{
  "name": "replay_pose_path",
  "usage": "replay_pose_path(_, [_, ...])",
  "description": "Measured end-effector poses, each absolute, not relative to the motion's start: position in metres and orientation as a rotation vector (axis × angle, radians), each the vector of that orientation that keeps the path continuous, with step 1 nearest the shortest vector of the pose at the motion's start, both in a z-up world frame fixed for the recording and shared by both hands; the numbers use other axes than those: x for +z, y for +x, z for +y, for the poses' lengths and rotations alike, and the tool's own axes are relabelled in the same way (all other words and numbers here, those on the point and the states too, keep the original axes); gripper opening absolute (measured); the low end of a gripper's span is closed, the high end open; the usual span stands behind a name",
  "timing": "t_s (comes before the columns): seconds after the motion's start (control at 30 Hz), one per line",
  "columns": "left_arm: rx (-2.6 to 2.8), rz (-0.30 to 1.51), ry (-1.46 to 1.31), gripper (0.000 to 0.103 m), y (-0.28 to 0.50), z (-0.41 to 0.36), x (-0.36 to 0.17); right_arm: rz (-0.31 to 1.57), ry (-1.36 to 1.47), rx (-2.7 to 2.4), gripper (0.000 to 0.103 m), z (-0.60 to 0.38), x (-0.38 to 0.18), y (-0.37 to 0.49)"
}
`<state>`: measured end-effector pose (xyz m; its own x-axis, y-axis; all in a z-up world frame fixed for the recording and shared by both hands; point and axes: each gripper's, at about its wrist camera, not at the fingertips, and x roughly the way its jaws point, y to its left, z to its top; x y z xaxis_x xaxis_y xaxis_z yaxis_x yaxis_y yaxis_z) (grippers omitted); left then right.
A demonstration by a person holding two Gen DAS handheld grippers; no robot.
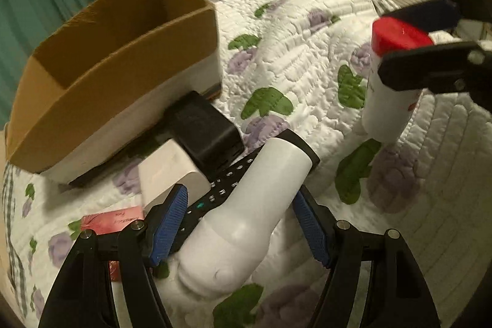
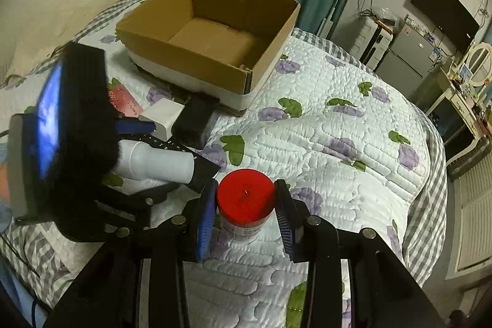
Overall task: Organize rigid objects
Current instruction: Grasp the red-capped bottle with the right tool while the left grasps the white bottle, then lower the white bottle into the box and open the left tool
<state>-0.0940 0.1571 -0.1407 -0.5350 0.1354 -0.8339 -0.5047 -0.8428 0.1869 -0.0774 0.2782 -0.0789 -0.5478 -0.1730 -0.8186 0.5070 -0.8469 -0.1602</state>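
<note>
Cardboard box (image 2: 212,33) far left on quilt (image 2: 323,143), nothing visible inside. Below it: white block (image 2: 161,116), black block (image 2: 193,119), remote (image 1: 221,192). Left gripper (image 1: 238,223) open, pads flanking white bottle (image 1: 246,214) lying across remote, not clamped. Right gripper (image 2: 246,217) straddles upright red-capped bottle (image 2: 246,202), slight gaps either side, so no grip yet (judging from right wrist view). Risk: closing off-centre could tip that bottle on soft bedding; white bottle may roll off remote.
</note>
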Motion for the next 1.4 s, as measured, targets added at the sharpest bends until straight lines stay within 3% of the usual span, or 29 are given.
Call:
replay_pose_path(0.07, [2.387,0.564,-1.234,0.055,-0.093,0.157,-0.138,0.535,1.206,-2.404,0.037,0.279,-0.078,-0.077])
replay_pose_path(0.23, [2.453,0.526,-1.188,0.035,-0.086,0.148,-0.119,0.537,1.165,-2.445,0.037,0.280,-0.069,-0.071])
replay_pose_path(0.37, [2.493,0.388,-1.158,0.033,-0.080,0.131,-0.091,0.513,1.131,-2.482,0.037,0.281,-0.055,-0.066])
replay_pose_path(0.97, [2.750,0.222,-0.868,0.033,-0.072,0.075,0.043,0.423,0.792,-2.599,0.037,0.237,0.063,-0.050])
replay_pose_path(1.4, [2.832,0.208,-0.882,0.033,-0.148,0.059,0.050,0.328,0.730,-2.589,0.037,0.198,0.065,-0.138])
